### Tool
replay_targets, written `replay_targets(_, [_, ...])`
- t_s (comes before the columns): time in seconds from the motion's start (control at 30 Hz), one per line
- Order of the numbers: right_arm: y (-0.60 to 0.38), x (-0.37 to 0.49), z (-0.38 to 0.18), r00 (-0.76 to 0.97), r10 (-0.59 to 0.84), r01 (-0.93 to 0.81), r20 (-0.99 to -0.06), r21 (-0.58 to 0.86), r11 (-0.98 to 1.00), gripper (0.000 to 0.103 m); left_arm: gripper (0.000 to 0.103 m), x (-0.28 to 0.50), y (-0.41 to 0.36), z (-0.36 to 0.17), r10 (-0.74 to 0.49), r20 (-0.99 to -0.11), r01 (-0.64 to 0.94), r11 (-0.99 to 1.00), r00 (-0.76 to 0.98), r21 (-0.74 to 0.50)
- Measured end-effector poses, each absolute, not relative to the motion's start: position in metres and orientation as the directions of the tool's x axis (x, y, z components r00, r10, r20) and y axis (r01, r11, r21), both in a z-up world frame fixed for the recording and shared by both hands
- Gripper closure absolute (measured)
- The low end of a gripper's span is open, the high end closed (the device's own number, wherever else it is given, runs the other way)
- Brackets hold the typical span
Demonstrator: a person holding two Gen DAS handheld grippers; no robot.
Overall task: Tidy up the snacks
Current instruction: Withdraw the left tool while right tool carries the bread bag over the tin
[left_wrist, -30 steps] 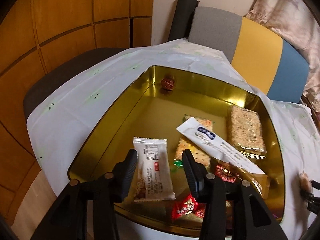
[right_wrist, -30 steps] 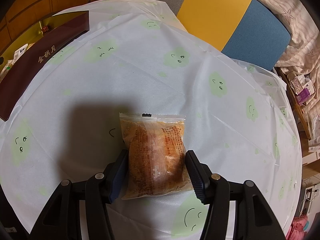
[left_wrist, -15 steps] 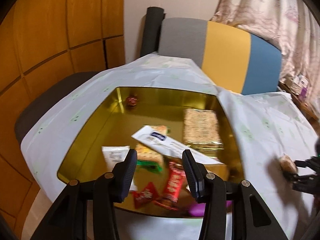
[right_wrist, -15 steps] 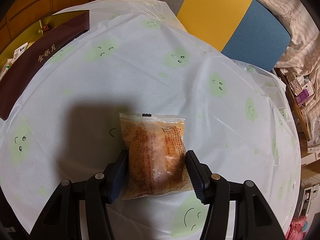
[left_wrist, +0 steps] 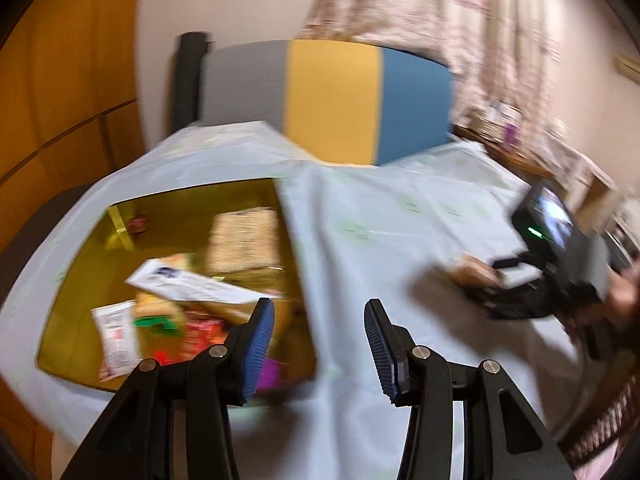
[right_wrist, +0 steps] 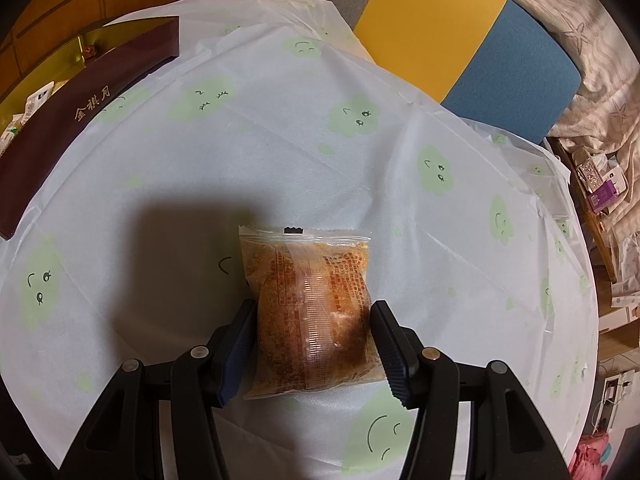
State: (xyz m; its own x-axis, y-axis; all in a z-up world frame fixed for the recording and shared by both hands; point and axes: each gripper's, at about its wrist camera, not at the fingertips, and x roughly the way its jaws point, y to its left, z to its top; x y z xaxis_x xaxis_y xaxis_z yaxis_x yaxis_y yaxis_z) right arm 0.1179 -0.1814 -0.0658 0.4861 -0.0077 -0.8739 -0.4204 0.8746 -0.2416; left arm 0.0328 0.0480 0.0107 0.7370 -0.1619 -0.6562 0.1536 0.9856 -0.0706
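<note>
Two black grippers with blue ribbed pads work over a round table under a white cloth printed with green smiling clouds (right_wrist: 280, 168). The right gripper (right_wrist: 312, 332) points down and forward, its jaws spread on either side of a clear-wrapped, crumb-coated brown pastry (right_wrist: 310, 312) lying flat near the table's near edge; whether the pads touch the wrapper cannot be told. The left gripper (left_wrist: 319, 334) hangs above the cloth with jaws spread and nothing between them, just right of a gold-lined open box (left_wrist: 72, 280). Only the blurred left wrist view looks into the box, showing a pile of wrapped snacks (left_wrist: 192, 280), and catches the right gripper (left_wrist: 516, 292) from outside. Only the right wrist view shows the box's dark maroon outer wall with gold characters (right_wrist: 80, 112) near the table's far left edge.
</note>
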Motion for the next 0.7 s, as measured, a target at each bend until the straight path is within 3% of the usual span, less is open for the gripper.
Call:
replay_targets(0.3, [-0.176, 0.113, -0.067, 0.513, -0.041, -0.436, -0.858, -0.302, 0.848, 0.049, 0.055, 0.009, -0.009, -0.018, -0.317, -0.706, 0.395, 0.917, 0.633, -0.057])
replay_targets(0.7, [-0.173, 0.107, -0.070, 0.553, -0.066, -0.434, -0.830, -0.355, 0.828, 0.050, 0.056, 0.011, 0.001, -0.061, -0.313, -0.778, 0.370, 0.922, 0.545, -0.112])
